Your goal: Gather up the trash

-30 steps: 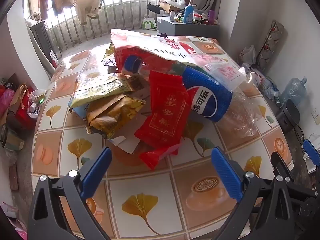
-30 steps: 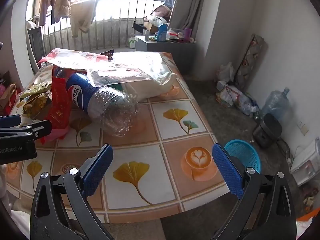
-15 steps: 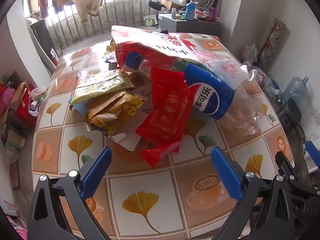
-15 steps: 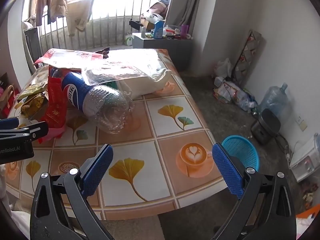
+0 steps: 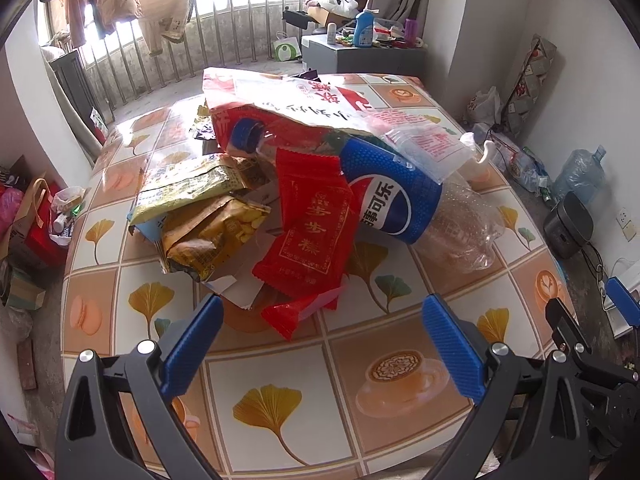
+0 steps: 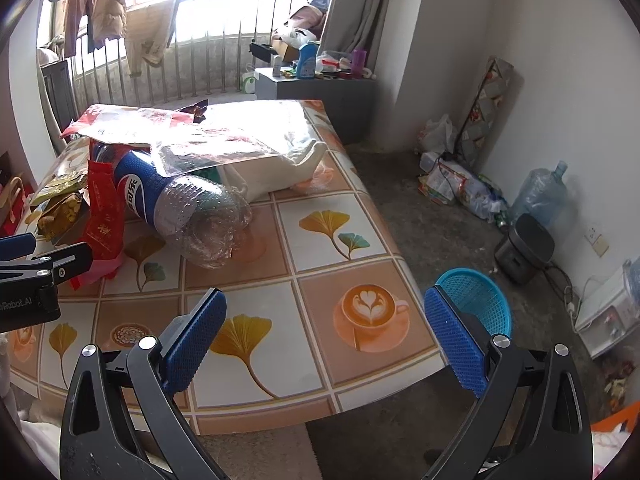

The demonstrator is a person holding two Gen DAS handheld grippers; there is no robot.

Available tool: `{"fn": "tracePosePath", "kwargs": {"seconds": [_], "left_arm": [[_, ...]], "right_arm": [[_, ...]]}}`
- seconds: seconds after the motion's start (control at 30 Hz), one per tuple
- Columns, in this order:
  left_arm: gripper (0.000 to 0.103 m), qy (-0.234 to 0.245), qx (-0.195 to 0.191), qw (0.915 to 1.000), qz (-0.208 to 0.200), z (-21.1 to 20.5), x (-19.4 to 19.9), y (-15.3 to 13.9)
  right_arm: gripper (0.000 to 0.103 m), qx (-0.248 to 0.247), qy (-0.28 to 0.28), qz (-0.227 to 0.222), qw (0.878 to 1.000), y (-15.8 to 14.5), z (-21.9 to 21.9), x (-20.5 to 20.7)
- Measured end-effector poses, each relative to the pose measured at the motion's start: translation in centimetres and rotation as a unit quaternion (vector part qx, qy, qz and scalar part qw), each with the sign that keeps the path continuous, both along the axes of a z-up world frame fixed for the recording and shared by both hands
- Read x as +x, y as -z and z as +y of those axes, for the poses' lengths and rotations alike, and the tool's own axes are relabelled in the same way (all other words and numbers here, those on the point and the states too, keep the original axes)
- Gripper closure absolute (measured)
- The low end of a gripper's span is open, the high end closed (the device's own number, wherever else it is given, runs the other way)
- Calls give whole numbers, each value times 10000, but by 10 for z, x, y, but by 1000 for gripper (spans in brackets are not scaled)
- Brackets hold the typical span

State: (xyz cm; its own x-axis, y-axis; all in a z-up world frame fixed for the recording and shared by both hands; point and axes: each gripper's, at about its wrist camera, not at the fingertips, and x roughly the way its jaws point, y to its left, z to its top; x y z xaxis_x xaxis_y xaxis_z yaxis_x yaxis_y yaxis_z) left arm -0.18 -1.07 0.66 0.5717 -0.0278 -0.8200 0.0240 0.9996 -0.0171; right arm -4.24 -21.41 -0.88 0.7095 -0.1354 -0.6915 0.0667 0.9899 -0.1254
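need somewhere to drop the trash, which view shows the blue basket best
The right wrist view: the blue basket sits on the floor beside the table's corner, partly behind one gripper finger. The left wrist view doesn't show it.

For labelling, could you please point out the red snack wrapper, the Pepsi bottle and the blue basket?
red snack wrapper (image 5: pixel 312 236), left wrist view, printed front.
Pepsi bottle (image 5: pixel 390 200), left wrist view, blue label.
blue basket (image 6: pixel 480 296), right wrist view, mesh inside.

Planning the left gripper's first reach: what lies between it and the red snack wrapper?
Only bare tablecloth lies between the open left gripper and the red snack wrapper, as the left wrist view shows.
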Motion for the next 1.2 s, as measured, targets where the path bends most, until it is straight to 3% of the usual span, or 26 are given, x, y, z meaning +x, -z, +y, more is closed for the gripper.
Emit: {"fn": "tracePosePath", "kwargs": {"seconds": [0.5,1.2], "left_arm": [[6,297,-141,9994,-58,-13,-2,-4],[5,234,-114,9997,-4,-12,-2,0]], "right_arm": [[8,-35,280,-54,9996,-6,-19,-4],[8,-45,267,-46,9996,-6,-19,-4]]}}
